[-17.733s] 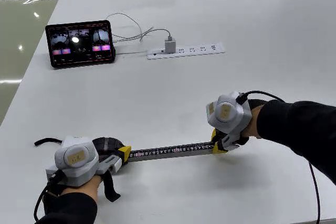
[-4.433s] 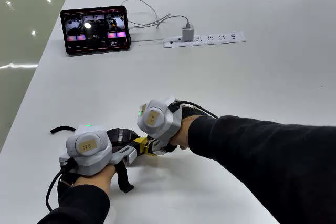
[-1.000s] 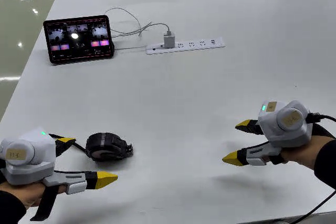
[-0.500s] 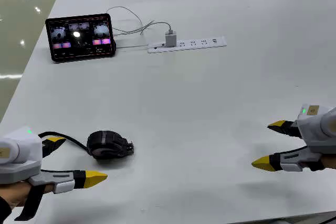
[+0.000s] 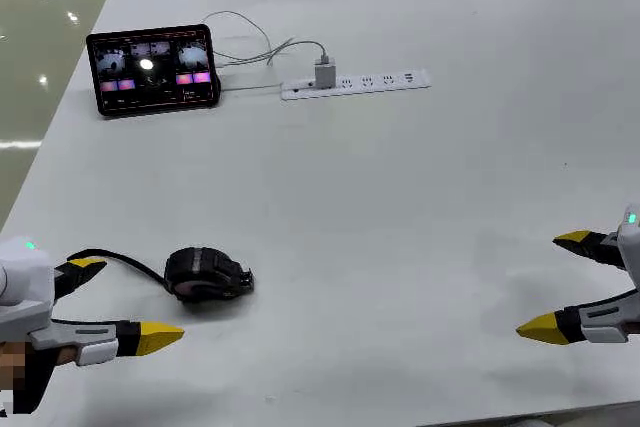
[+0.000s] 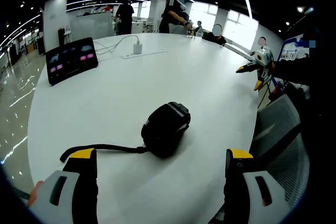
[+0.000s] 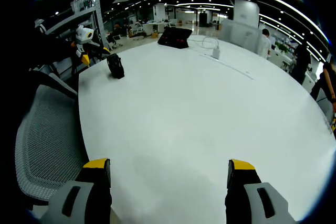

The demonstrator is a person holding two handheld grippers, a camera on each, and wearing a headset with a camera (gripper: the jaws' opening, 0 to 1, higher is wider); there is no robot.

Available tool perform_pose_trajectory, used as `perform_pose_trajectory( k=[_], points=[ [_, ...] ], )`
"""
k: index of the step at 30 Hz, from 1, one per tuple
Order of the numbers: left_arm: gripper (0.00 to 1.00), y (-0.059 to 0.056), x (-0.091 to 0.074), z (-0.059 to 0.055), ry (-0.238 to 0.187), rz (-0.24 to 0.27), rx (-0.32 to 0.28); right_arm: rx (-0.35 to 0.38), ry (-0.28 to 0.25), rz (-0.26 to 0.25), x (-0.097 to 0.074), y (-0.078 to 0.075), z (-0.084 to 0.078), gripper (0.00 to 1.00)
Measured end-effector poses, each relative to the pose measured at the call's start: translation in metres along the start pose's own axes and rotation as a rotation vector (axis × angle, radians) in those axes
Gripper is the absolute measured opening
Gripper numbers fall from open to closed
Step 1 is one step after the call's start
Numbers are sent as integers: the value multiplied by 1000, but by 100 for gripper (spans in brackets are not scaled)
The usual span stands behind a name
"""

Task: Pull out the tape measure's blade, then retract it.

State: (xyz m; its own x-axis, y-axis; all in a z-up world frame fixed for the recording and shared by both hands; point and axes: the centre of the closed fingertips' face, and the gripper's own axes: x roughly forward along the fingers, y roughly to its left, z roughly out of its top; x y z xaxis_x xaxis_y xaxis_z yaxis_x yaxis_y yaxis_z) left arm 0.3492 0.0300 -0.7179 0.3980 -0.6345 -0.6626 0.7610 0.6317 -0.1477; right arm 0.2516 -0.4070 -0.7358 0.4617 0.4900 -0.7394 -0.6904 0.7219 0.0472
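Observation:
The black tape measure [image 5: 205, 275] lies on the white table with its blade retracted, and its black strap [image 5: 120, 259] trails to the left. My left gripper [image 5: 125, 299] is open just left of it, touching nothing. In the left gripper view the tape measure [image 6: 165, 128] sits a little ahead of my open left gripper [image 6: 160, 153], with the strap [image 6: 100, 149] running toward the left jaw. My right gripper [image 5: 553, 283] hangs open far to the right, near the table's front edge. From the right gripper view, my open right gripper [image 7: 169, 163] holds nothing and the tape measure [image 7: 115, 65] is far off.
A tablet [image 5: 153, 68] with a lit screen stands at the back left. A white power strip [image 5: 355, 84] with a plugged charger [image 5: 323, 75] and cable lies beside it. A mesh chair [image 7: 42, 140] sits below the table's edge.
Both grippers have drawn apart, the left one leftward and the right one rightward. Earlier they held the tape measure with its blade out, then retracted. It lies free now.

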Motion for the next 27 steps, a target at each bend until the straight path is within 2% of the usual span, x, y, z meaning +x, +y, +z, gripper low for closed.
perform_pose_trajectory(
  k=[3,9,18,20,22,26,27],
  points=[
    [99,0,0,-1,4,-5,-1,2,-14,-10,-2,-3,0,99],
    [99,-1,-1,-2,11,0,31,6,-24,-7,-4,-1,0,99],
    [99,0,-4,3,4,-7,40,1,-18,-10,-7,-4,-3,99],
    [99,-5,-5,4,5,-35,26,2,-18,-12,-8,-4,-2,99],
    [99,-6,-5,6,-3,-37,44,-1,-14,-14,-9,-5,-3,99],
    [99,-10,-5,3,19,-62,44,-6,-17,-16,-10,-6,-2,99],
    [99,-9,-5,3,11,-52,52,-6,-17,-15,-10,-6,-2,99]
  ],
)
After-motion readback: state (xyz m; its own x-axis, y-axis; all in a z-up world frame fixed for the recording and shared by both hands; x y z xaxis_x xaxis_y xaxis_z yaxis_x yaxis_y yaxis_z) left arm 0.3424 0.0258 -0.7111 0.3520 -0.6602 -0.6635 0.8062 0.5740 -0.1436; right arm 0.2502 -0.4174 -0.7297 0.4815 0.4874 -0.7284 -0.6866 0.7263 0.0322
